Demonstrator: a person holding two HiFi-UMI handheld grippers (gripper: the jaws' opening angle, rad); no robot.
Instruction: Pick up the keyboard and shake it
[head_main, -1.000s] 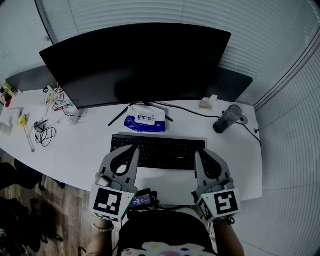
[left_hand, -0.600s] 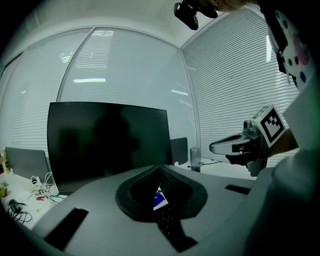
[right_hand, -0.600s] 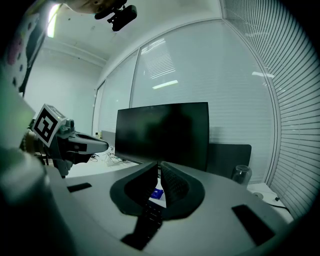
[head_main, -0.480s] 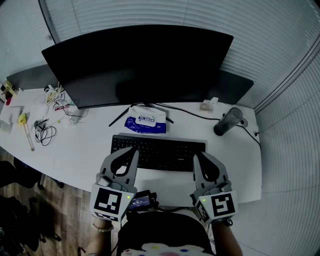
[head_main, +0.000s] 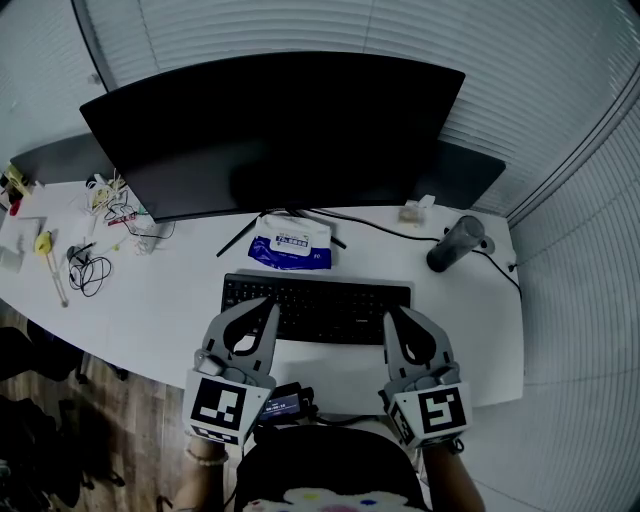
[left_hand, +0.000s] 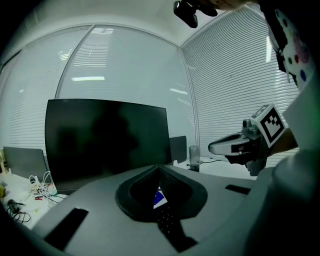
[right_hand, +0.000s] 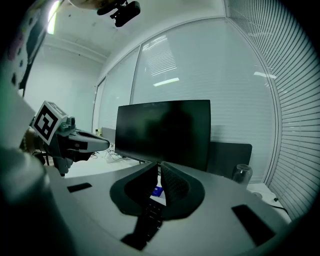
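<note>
keyboard flat at desk front, both grippers closed at its near edge

i see the black keyboard (head_main: 320, 303) lying flat on the white desk (head_main: 160, 300), close to the front edge. my left gripper (head_main: 272, 305) and right gripper (head_main: 388, 313) each have their jaws pressed together with nothing clamped. their tips sit over the keyboard's near left and right ends; i cannot tell whether they touch it. just behind the keyboard lies a blue wipes pack (head_main: 290, 241), under the wide dark monitor (head_main: 270, 130). a dark cylinder (head_main: 455, 240) stands at the right rear, with a black cable (head_main: 380, 221) trailing past it. loose cords (head_main: 88, 266) sit well apart at far left. bare desktop lies on both sides of the keyboard; the strip before the front edge is narrow.
</note>
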